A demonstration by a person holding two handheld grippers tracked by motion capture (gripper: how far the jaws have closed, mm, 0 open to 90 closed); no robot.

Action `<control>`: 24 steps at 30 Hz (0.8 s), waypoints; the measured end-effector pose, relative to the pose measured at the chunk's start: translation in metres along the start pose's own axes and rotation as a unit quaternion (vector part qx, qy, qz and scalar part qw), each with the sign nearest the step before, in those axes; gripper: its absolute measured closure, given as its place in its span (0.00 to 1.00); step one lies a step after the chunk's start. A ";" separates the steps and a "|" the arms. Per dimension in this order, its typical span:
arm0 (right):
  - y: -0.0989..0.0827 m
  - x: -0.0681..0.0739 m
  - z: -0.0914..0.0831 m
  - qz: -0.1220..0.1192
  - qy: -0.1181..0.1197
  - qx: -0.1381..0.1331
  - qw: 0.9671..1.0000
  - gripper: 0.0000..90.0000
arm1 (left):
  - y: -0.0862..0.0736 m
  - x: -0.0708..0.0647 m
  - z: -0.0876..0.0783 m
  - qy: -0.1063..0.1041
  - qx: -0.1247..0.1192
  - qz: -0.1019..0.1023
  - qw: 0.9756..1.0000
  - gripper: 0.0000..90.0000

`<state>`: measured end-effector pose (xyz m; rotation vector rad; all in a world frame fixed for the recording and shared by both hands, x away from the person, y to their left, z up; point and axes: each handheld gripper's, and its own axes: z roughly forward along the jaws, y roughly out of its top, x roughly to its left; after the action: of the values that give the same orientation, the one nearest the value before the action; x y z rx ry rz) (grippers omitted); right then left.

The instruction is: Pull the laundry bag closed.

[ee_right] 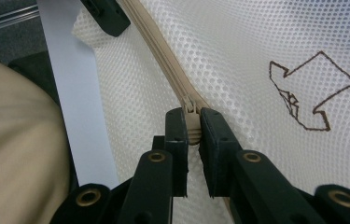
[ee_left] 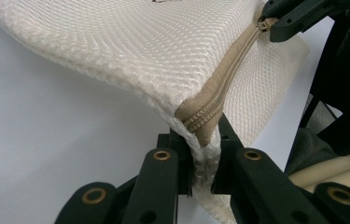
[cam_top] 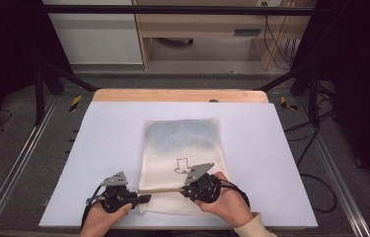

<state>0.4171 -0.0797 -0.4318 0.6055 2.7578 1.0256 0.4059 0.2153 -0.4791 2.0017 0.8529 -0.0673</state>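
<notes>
A cream mesh bag (cam_top: 182,148) lies on the white table mat (cam_top: 103,138), with a dark outline drawing (cam_top: 182,164) on its top face and something bluish showing through its far half. A beige zipper (cam_top: 159,189) runs along its near end. My left gripper (cam_top: 145,199) is shut on the bag's corner at the zipper's end (ee_left: 200,122). My right gripper (cam_top: 185,189) is shut on the zipper pull (ee_right: 192,125), partway along the zipper (ee_right: 163,56). The bag's near edge is lifted slightly between the two grippers.
The mat's wooden far edge (cam_top: 180,95) borders a grey floor with black frame legs (cam_top: 39,94) and cables (cam_top: 315,182). A wooden cabinet (cam_top: 207,29) stands beyond. A sleeve (cam_top: 256,230) comes in at the bottom right.
</notes>
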 end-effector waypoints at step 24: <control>-0.014 -0.003 -0.009 0.012 -0.007 -0.003 1.000 0.91 | -0.001 -0.002 0.001 0.001 0.003 0.002 1.000 0.91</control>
<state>0.4127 -0.0959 -0.4344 0.6434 2.7410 1.0292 0.4040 0.2140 -0.4796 2.0085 0.8501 -0.0654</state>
